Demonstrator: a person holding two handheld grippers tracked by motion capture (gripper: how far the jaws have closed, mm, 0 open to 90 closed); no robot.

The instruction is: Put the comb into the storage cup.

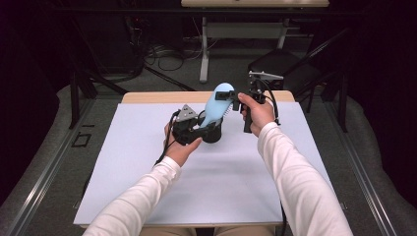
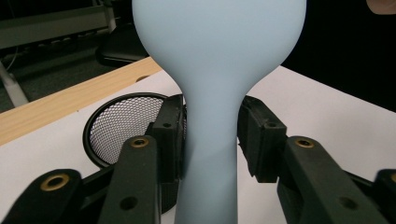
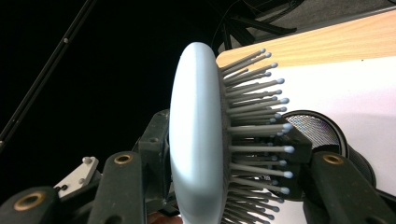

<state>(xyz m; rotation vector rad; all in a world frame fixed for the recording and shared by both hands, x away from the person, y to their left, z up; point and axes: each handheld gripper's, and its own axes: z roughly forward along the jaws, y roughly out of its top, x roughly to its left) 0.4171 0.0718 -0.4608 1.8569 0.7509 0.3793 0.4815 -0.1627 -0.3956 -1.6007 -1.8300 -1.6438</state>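
A light blue hairbrush (image 1: pixel 216 105) is held tilted above the white mat, head up and to the right. My right gripper (image 1: pixel 227 100) is shut on the brush head (image 3: pixel 194 140), one pad on its smooth back and the other among the bristles. My left gripper (image 1: pixel 208 128) has its jaws around the brush handle (image 2: pixel 210 177). There the left pad lies against the handle and a thin gap shows at the right pad. A black mesh cup (image 1: pixel 214 135) stands on the mat right under the handle, and its mesh (image 2: pixel 116 126) shows behind the left jaws.
The white mat (image 1: pixel 147 172) covers most of a wooden table (image 1: pixel 147 97), whose far edge lies just behind the brush. A dark folding chair (image 1: pixel 280 64) and a white desk leg (image 1: pixel 204 54) stand on the floor beyond. Black frame bars rise at both sides.
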